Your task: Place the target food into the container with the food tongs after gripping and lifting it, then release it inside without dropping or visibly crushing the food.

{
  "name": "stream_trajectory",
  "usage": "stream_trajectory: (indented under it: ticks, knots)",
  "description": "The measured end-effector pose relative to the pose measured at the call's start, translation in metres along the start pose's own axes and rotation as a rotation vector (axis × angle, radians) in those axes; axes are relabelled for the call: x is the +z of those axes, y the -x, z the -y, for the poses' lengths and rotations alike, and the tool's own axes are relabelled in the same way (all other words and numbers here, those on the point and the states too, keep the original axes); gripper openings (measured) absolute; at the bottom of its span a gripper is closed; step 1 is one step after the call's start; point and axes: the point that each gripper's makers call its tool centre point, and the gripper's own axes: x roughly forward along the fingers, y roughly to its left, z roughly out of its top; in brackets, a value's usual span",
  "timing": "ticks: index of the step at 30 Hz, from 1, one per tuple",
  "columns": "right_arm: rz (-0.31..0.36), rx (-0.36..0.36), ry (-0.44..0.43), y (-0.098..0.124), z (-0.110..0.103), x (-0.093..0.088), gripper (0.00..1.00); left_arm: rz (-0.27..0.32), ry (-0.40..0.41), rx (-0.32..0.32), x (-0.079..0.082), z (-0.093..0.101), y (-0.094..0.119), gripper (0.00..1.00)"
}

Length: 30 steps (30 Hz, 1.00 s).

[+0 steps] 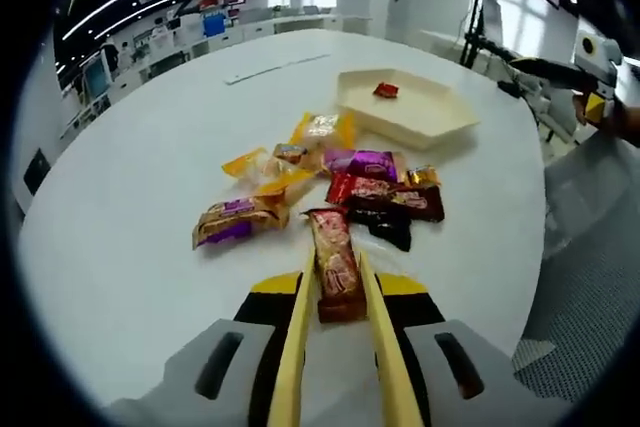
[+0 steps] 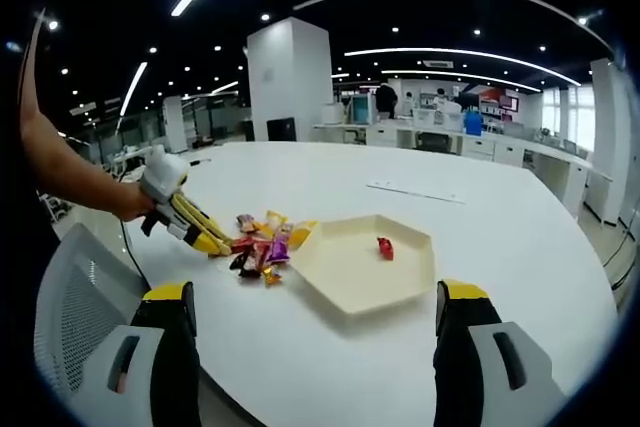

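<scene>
My left gripper [image 1: 336,299] is shut on a pair of yellow food tongs [image 1: 296,337]. The tong arms lie on either side of a long red-brown snack packet [image 1: 335,269] at the near edge of a pile of wrapped snacks [image 1: 345,179] on the white table [image 1: 130,237]. Beyond the pile stands a cream hexagonal tray [image 1: 405,125] with one small red sweet [image 1: 385,90] in it. In the right gripper view the tray [image 2: 350,282], the red sweet [image 2: 385,247], the pile [image 2: 262,247] and the left gripper [image 2: 165,182] with the tongs [image 2: 200,229] show. My right gripper [image 2: 315,322] is open, holding nothing.
A person's arm [image 2: 70,172] holds the left gripper from the left. A grey mesh chair [image 2: 75,317] stands by the near table edge. A thin white strip [image 2: 415,192] lies on the table past the tray. Desks and monitors fill the far room.
</scene>
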Motion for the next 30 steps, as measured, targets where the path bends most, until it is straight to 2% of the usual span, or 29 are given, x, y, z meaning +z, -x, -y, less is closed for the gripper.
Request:
stream_trajectory:
  ticks: [7, 13, 19, 21, 23, 30]
  knots:
    - [0.007, -0.007, -0.008, 0.001, 0.002, 0.001, 0.98, 0.004, 0.004, 0.013, 0.001, -0.001, 0.001, 0.18]
    - [0.002, -0.007, -0.010, 0.000, 0.002, 0.000, 0.98, 0.030, 0.015, -0.009, 0.013, -0.004, 0.007, 0.18]
    - [0.010, -0.016, -0.009, 0.002, 0.004, 0.002, 0.98, 0.083, 0.012, -0.047, 0.042, -0.008, 0.020, 0.18]
    - [0.012, -0.018, -0.011, 0.002, 0.005, 0.002, 0.98, 0.092, 0.002, -0.041, 0.051, -0.012, 0.025, 0.18]
    - [0.013, -0.015, -0.008, 0.002, 0.003, 0.002, 0.98, 0.127, 0.004, -0.056, 0.065, -0.016, 0.030, 0.19]
    - [0.009, 0.000, -0.002, 0.001, 0.001, 0.002, 0.98, 0.149, -0.059, -0.106, 0.094, -0.019, 0.047, 0.19]
